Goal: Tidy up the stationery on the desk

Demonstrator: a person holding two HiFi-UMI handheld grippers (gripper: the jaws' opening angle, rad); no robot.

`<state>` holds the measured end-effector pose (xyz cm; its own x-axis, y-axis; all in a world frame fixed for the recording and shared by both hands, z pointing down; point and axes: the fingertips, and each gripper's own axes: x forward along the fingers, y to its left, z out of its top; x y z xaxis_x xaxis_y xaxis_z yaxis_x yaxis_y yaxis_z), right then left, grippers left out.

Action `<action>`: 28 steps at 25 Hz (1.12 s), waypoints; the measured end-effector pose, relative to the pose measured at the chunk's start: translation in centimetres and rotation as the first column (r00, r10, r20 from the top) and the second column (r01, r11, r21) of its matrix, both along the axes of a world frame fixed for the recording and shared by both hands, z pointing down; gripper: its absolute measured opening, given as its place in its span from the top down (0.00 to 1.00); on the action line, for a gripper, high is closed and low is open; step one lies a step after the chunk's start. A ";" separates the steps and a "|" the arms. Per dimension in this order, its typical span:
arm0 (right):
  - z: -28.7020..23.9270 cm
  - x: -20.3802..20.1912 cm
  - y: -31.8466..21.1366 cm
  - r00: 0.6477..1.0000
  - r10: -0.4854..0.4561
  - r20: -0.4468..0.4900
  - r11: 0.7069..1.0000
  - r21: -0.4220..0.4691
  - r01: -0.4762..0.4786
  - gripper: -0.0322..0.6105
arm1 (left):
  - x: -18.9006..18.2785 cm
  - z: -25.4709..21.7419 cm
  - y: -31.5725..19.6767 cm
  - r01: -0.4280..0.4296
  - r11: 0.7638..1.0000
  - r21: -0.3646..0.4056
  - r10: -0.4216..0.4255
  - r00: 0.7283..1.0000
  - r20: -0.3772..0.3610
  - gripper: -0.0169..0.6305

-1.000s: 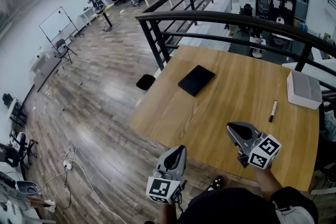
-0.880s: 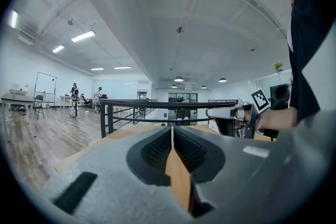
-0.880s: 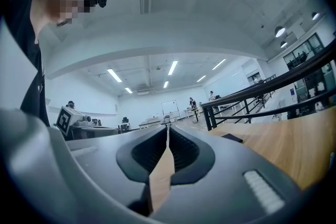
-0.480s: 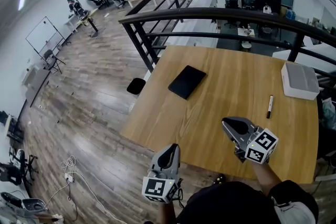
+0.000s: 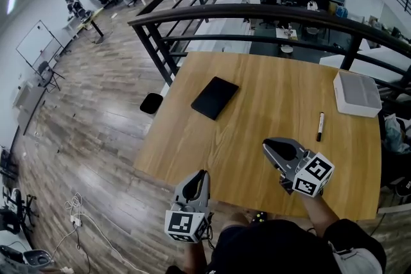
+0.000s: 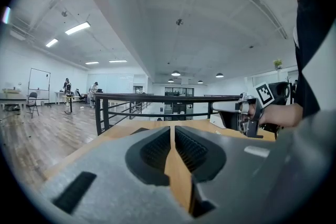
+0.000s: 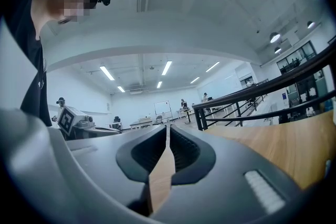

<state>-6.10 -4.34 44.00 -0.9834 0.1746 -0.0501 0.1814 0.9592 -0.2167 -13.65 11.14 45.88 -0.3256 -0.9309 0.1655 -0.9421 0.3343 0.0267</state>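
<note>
Right claw [image 5: 270, 148] closed, empty, marker [image 5: 320, 126] apart, farther right

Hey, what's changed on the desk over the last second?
Only the person's approach: the head view has swung, and the left gripper and right gripper have edged slightly farther over the desk. Nothing was grabbed or released. The black notebook, marker and white box lie where they were.

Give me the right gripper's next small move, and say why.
Probably open the right gripper and ease it forward toward the marker: its jaws are together and empty, and the marker lies loose on the desk just ahead of it, the nearest stationery.
</note>
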 end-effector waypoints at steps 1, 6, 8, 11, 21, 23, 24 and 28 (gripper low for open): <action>-0.1 0.1 -0.2 1.000 0.005 -0.002 1.000 0.004 -0.005 0.92 | -0.1 0.0 -0.2 -0.003 1.000 -0.003 0.003 1.000 -0.003 0.93; -0.5 -0.2 -1.5 0.999 0.031 -0.010 0.999 0.013 -0.031 0.92 | -0.8 0.0 -1.4 -0.019 1.000 -0.017 0.019 1.000 -0.016 0.91; -0.8 -0.6 -1.8 0.999 0.033 -0.014 0.999 0.019 -0.033 0.92 | -1.2 0.1 -1.8 -0.022 0.999 -0.024 0.022 0.999 -0.025 0.91; -0.9 -1.6 -2.2 0.999 0.032 -0.015 0.999 0.026 -0.032 0.92 | -2.4 0.9 -2.5 -0.024 0.999 -0.038 0.023 0.999 -0.041 0.90; -3.2 -6.4 -4.0 0.999 0.038 -0.004 0.997 0.073 -0.038 0.91 | -7.3 1.1 -5.3 -0.035 0.998 -0.045 0.031 0.996 -0.078 0.86; -4.0 -7.5 -5.0 0.999 0.037 -0.010 0.995 0.096 -0.036 0.91 | -8.2 0.4 -6.5 -0.038 0.998 -0.043 0.035 0.996 -0.076 0.85; -4.4 -8.2 -5.5 0.999 0.035 -0.013 0.994 0.106 -0.034 0.91 | -8.7 0.3 -7.1 -0.038 0.998 -0.042 0.035 0.996 -0.079 0.85; -4.6 -10.9 -6.6 0.999 0.024 -0.030 0.990 0.140 -0.020 0.91 | -10.8 1.3 -8.4 -0.045 0.998 -0.053 0.040 0.994 -0.106 0.82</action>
